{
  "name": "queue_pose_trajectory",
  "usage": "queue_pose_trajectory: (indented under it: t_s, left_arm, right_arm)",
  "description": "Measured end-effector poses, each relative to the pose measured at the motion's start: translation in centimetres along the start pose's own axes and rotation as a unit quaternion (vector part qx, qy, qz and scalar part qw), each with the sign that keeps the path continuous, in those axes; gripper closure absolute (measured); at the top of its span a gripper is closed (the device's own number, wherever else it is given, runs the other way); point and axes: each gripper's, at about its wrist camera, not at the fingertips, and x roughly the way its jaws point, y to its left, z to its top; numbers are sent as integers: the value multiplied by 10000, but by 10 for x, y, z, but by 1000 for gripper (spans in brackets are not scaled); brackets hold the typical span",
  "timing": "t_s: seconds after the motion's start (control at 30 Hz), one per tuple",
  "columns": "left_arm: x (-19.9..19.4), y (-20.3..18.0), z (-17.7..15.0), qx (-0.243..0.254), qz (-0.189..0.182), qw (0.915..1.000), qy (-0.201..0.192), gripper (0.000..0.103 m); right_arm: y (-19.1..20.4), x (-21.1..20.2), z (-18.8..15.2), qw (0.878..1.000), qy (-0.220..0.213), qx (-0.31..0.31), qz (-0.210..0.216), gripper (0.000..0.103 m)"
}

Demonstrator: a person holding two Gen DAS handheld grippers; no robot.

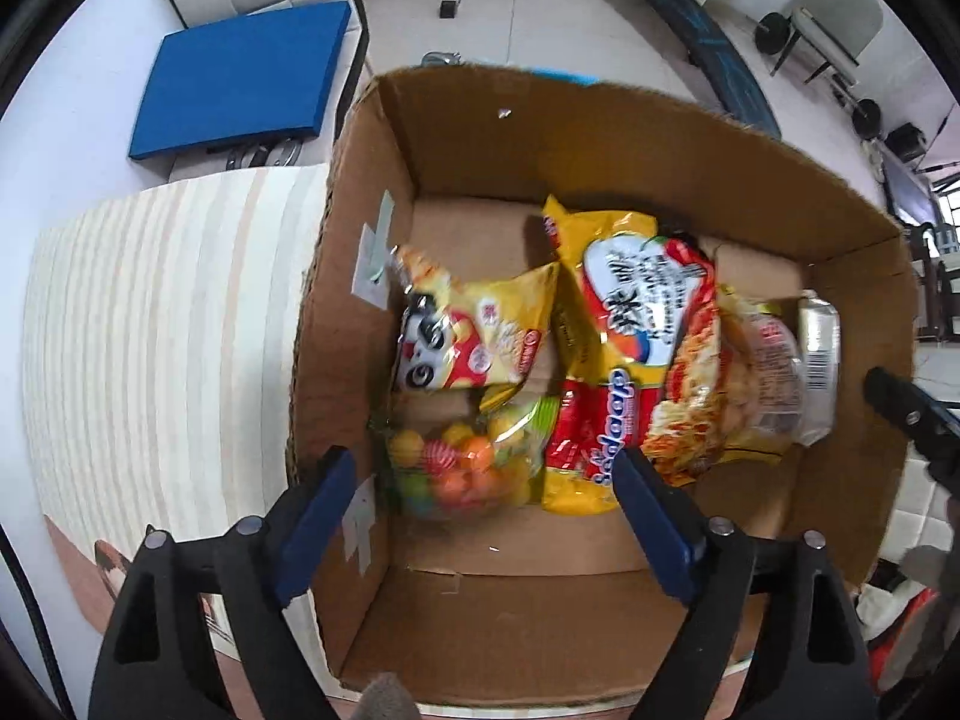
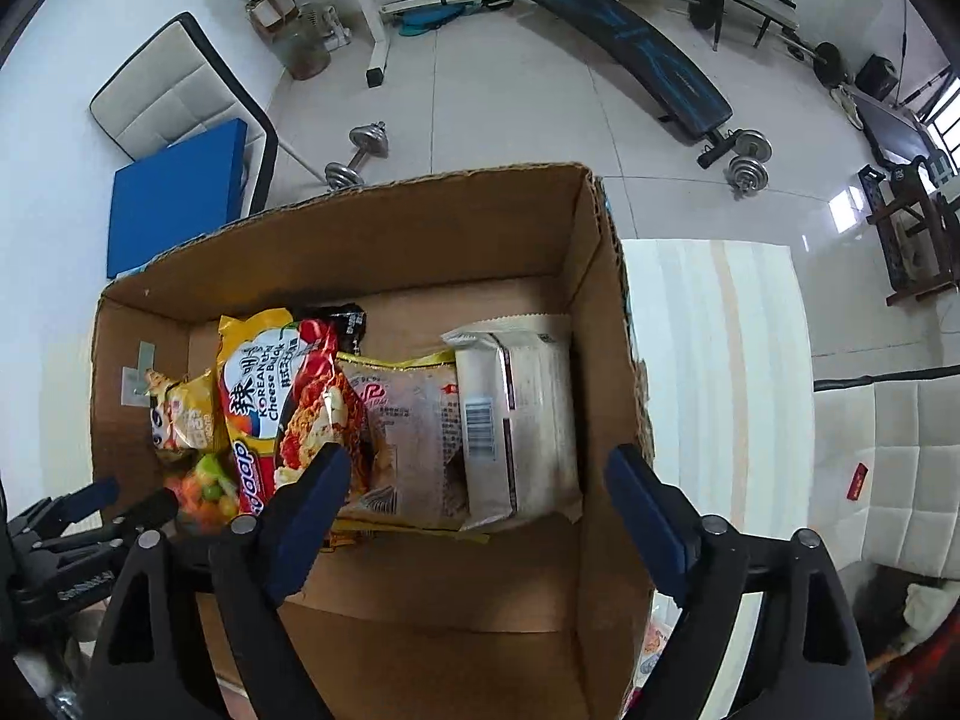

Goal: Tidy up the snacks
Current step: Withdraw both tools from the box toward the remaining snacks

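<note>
Both of your grippers point down into an open cardboard box (image 1: 360,276) of snacks standing on a striped tabletop (image 1: 168,324). At the box's left end, your left gripper (image 1: 486,516) hangs with its blue jaws spread wide and clamped on nothing; a clear bag of coloured candies (image 1: 462,468) lies on the box floor between the two pads, apart from both. Just beyond it rests a yellow panda-print snack bag (image 1: 468,336). To its right, a yellow-and-red noodle packet (image 1: 624,330) lies beside the left gripper's right pad. Further right, your right gripper (image 2: 480,510) also stands with jaws well apart and empty. A pale noodle packet (image 2: 414,438) and a white barcoded packet (image 2: 516,414) lie overlapping below the gap between its pads, against the box's right wall.
</note>
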Motion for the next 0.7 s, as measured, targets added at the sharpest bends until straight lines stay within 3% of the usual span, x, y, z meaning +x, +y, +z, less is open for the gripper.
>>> queue_pose_trajectory:
  t_s: [0.2, 0.47, 0.57, 0.7]
  left_arm:
    - [-33, -5, -13, 84, -116, 9994, -315, 15]
    - [-101, -15, -52, 165, -89, 9915, -1288, 15]
    - [-111, -12, -78, 159, -118, 9901, -1387, 15]
    - [-104, -1, -124, 11, 31, 9926, -1213, 15]
  right_arm:
    - [9, -25, -17, 9997, -179, -88, 136, 11]
    - [27, -75, -73, 9972, -511, -257, 479, 11]
    - [32, -83, -109, 9966, -481, -320, 589, 11]
    - [30, -74, -154, 9957, -192, -113, 896, 11]
